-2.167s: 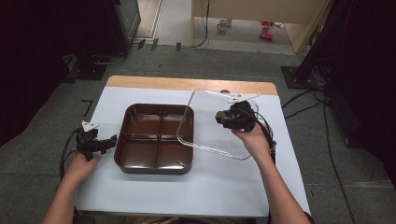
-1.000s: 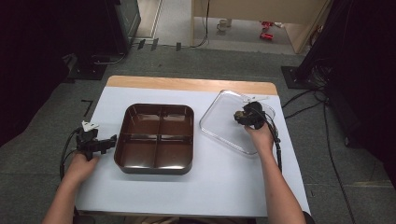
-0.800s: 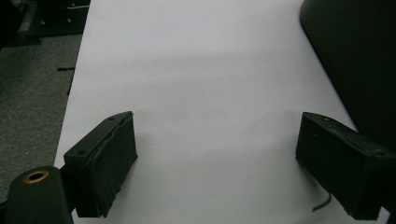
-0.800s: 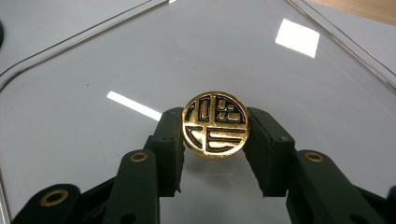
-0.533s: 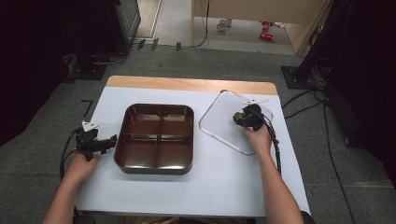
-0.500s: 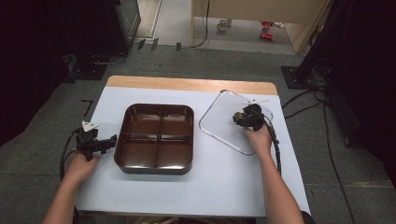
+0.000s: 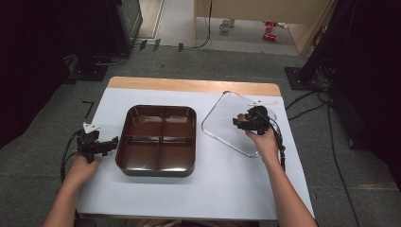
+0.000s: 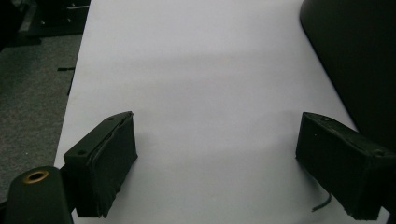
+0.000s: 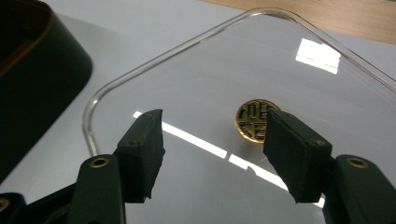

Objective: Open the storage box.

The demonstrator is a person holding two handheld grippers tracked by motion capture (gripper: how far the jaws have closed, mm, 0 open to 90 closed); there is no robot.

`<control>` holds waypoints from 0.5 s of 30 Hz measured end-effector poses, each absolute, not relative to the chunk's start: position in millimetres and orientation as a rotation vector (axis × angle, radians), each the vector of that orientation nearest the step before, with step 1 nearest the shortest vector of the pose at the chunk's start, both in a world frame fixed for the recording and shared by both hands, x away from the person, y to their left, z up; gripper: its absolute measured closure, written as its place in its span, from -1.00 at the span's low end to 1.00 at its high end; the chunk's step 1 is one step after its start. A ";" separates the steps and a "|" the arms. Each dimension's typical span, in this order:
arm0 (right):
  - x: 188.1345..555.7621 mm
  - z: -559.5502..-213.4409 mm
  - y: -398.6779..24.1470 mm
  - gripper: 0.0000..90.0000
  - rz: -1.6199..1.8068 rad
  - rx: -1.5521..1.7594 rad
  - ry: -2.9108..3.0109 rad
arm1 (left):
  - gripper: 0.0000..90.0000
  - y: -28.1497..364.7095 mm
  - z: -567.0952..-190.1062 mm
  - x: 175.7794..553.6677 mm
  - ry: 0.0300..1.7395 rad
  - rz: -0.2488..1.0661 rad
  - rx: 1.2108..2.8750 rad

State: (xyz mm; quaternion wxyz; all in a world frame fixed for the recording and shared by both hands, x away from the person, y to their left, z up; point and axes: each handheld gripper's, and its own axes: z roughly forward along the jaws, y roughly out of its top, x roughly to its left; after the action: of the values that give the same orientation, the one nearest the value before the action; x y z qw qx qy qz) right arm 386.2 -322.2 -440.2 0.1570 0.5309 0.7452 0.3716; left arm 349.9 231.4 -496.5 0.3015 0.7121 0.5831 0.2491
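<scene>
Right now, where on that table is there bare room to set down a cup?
The widest bare patch is the near strip of the table, in front of the brown four-compartment tray and between the forearms. A narrower strip runs behind the tray. The right side is crowded by the clear lid.

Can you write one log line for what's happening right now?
right gripper: jaws just opening, nothing between, above clear lid | lid: flat on table, beside tray | left gripper: open, empty

Lab or studio – grey carpet [image 7: 198, 61]; black stands [image 7: 326, 42]; floor cables [image 7: 331, 137].
</scene>
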 end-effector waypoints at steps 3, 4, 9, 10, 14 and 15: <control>377.0 -436.1 -318.8 -0.20 1.117 1.499 2.137 | -0.73 231.4 -496.5 349.9 1.547 0.661 1.889; 372.8 -434.9 -316.7 -0.22 1.128 1.485 2.142 | -0.73 231.4 -496.5 349.9 1.547 0.661 1.889; 357.3 -432.2 -307.5 -0.24 1.155 1.423 2.170 | -0.73 231.4 -496.5 349.9 1.547 0.661 1.889; 354.0 -431.8 -305.4 -0.25 1.159 1.421 2.177 | -0.73 231.4 -496.5 349.9 1.547 0.661 1.889; 341.2 -435.0 -297.5 -0.26 1.201 1.398 2.202 | -0.73 231.4 -496.5 349.9 1.546 0.661 1.889; 338.1 -436.9 -295.6 -0.26 1.219 1.398 2.214 | -0.73 231.4 -496.5 349.9 1.547 0.661 1.889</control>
State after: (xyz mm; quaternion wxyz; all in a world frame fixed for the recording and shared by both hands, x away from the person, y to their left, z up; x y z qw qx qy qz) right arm 338.1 -295.6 -436.9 0.1264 0.4800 0.7605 0.4187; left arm 349.9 231.4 -496.5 0.3014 0.7121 0.5831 0.2492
